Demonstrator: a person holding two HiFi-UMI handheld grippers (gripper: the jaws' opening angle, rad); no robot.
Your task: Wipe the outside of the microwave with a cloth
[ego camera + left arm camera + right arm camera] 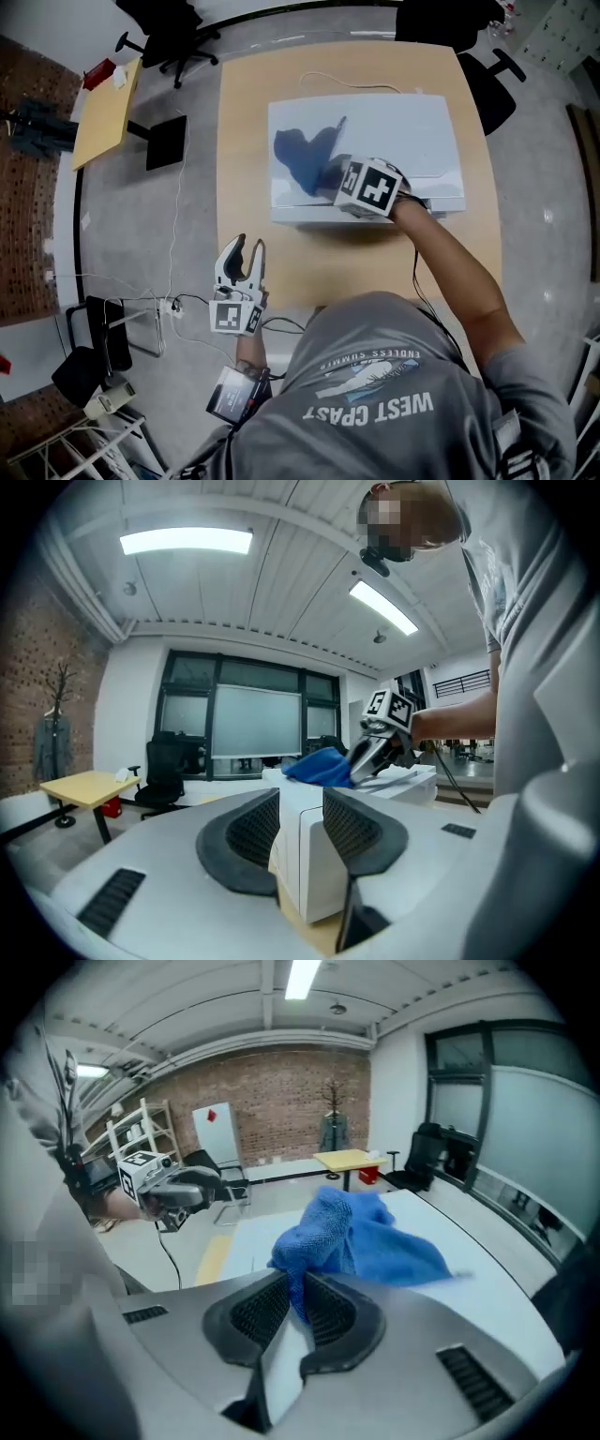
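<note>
Right gripper [298,1290] is closed to a narrow gap on a blue cloth [361,1237]: both pads pinch a fold of it, and the rest of the cloth spreads out ahead of the jaws. Cloth lies on the top panel of the white microwave [403,131], on its left half, with the right gripper angled down onto it from the near right. Microwave stands about mid-table on a wooden table [244,131]; a thin white cable [347,82] lies on the table at its far side. Left gripper [247,247] is over the table's near left corner, well apart from the microwave. Its jaws stand apart and grip nothing, and it points roughly level toward the microwave's near left corner. Person in a grey shirt [394,394] stands at the table's near side. Far left of the table are a small yellow table [103,112] and a black chair [169,37].
</note>
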